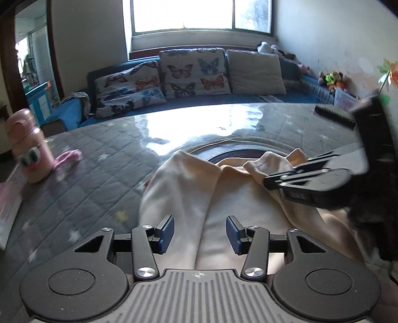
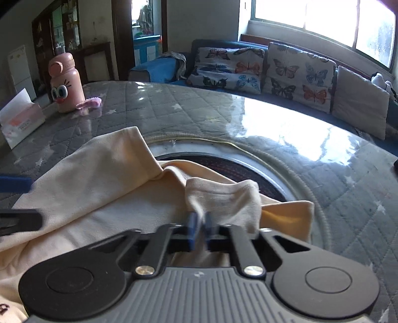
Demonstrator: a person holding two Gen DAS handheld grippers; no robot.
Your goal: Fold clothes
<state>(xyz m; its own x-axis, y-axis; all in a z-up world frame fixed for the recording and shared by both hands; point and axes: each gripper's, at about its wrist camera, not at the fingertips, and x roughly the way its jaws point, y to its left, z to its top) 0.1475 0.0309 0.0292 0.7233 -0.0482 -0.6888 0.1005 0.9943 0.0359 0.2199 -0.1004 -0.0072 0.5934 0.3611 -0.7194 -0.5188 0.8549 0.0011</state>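
The work surface is a round table (image 2: 189,109) covered with a grey quilted cloth printed with pale stars, and a glossy clear sheet over it is reflecting the window (image 1: 199,15) as bright patches. A circular dark recess with a metal rim (image 2: 236,169) is sitting at the table's centre. Behind the table, a dark blue sofa (image 1: 223,99) is running along the wall below the window, carrying two butterfly-print cushions (image 1: 194,72) and one plain beige cushion (image 1: 256,72). A pink cartoon-faced bottle (image 2: 65,82) is standing upright near the far left edge, with a small pink fuzzy item (image 2: 90,102) lying just beside it and a tissue box (image 2: 21,119) resting nearby.

The task item, a cream garment (image 1: 199,193) of soft, matte knit fabric, is lying on the near part of the table, with its upper edge overlapping the central recess. One long sleeve is extending diagonally toward the left in the right wrist view.

The left gripper (image 1: 200,233) is hovering over the garment with its blue-padded fingers (image 1: 166,233) spread apart, and no fabric is being pinched between them. The right gripper (image 2: 200,228) is clenched, its blue pads (image 2: 192,231) pressing a bunched fold of the cream garment between them; the cloth is rising in a ridge just ahead of the pads.
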